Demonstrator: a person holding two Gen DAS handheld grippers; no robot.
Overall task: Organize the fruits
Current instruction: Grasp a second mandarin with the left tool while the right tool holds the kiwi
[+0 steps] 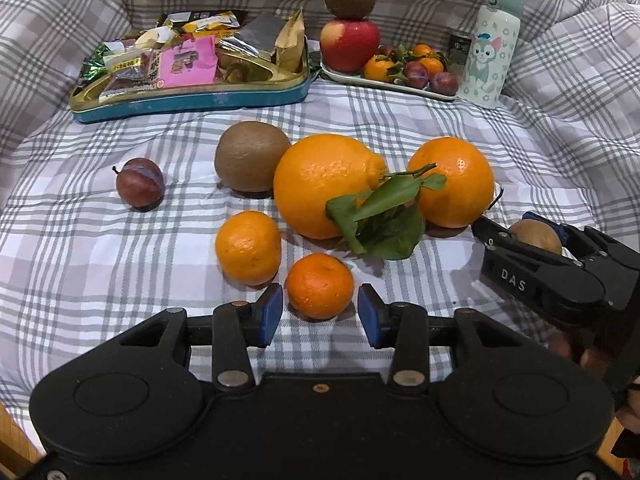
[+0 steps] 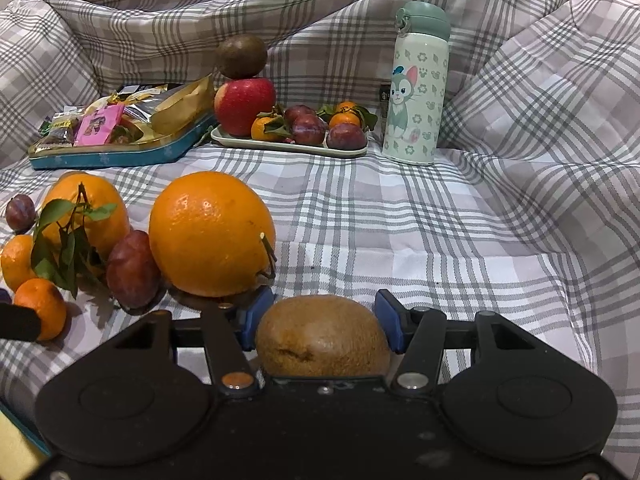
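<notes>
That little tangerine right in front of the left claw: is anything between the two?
Nothing visible. The small tangerine lies on the plaid cloth just ahead of the open left gripper, roughly centred on the gap between its blue pads, with only bare cloth between.

Colours and patterns
Grey-and-white plaid bedsheet [image 2: 440, 240]; mint cat-print flask [image 2: 418, 88]; teal-sided gold snack tin [image 1: 192, 100]; orange citrus fruit [image 2: 212, 236].
</notes>
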